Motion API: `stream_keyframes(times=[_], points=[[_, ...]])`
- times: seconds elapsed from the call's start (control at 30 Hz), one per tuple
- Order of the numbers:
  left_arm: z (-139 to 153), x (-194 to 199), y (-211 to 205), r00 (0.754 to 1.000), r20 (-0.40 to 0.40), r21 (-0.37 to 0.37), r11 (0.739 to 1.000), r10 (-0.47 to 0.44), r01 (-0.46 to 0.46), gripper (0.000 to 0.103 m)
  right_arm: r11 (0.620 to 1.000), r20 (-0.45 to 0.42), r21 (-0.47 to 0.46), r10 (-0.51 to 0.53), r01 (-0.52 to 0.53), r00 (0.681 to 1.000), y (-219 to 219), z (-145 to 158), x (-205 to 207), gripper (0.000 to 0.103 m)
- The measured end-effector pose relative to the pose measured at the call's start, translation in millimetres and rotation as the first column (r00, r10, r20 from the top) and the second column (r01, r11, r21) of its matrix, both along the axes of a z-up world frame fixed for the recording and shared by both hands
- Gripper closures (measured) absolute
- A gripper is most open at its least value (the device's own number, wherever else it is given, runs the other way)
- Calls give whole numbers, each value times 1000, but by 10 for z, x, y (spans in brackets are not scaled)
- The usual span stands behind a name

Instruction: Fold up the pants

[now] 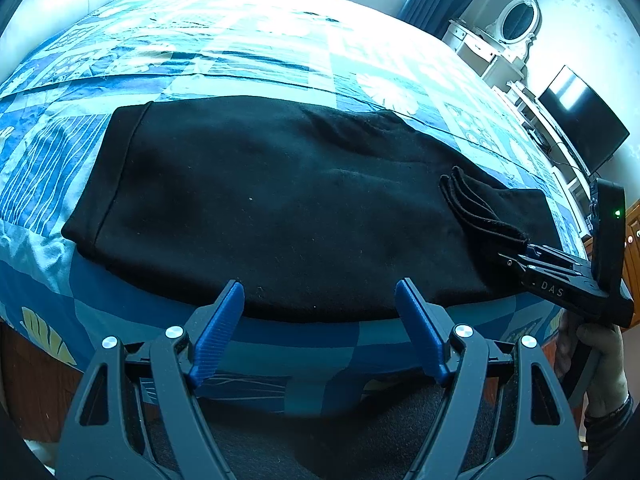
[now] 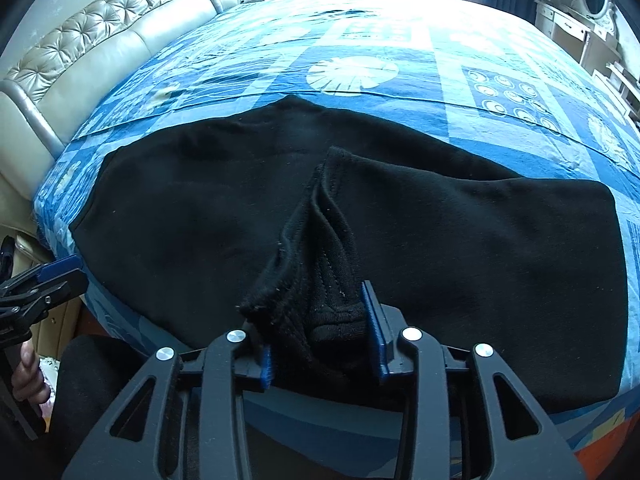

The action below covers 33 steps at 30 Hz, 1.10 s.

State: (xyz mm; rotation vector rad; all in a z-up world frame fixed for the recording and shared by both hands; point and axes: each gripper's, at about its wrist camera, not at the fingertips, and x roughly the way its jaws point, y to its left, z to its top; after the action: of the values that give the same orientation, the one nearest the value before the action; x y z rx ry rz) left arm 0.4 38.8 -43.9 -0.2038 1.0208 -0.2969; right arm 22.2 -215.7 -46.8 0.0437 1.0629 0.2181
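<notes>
Two grippers work at the near edge of the bed (image 2: 400, 32). Right gripper (image 2: 320, 332) has a bunched cuff of the black pants (image 2: 180, 208) between its blue pads, its jaws partly apart; whether the pads press the cloth I cannot tell. Left gripper (image 1: 320, 296) hangs released, jaws wide, just short of the pants' near edge. Pants lie flat across the blue patterned bedspread (image 1: 240, 60).
</notes>
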Motion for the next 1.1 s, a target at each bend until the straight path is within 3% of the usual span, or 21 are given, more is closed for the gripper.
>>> stream_keyframes(times=[0.43,0.57,0.67,0.77,0.87,0.93,1.0,1.1], points=[[4,-6,4,1000,0,0,1000,-1,1,25,975,-54,218,53,-40,997,58,-39,-58,48],[10,-9,-5,1000,2,4,1000,-6,6,25,957,-24,283,68,-59,997,48,63,-90,48],[13,-14,-18,1000,5,10,1000,-9,9,25,923,40,371,94,-103,995,-62,338,-121,48],[8,-26,-38,1000,6,16,1000,-14,14,25,891,121,449,15,-68,993,-485,646,-173,41],[5,-33,-55,1000,2,13,1000,-18,18,25,872,145,486,-148,60,978,-1141,727,-258,37],[3,-33,-67,1000,2,14,1000,-21,21,25,833,101,521,-278,188,955,-1615,610,-354,37],[1,-41,-80,1000,3,16,1000,-24,24,25,765,30,549,-420,336,907,-2113,359,-500,37],[-3,-47,-89,1000,1,16,1000,-27,26,25,688,-77,558,-515,465,854,-2521,-36,-672,37]])
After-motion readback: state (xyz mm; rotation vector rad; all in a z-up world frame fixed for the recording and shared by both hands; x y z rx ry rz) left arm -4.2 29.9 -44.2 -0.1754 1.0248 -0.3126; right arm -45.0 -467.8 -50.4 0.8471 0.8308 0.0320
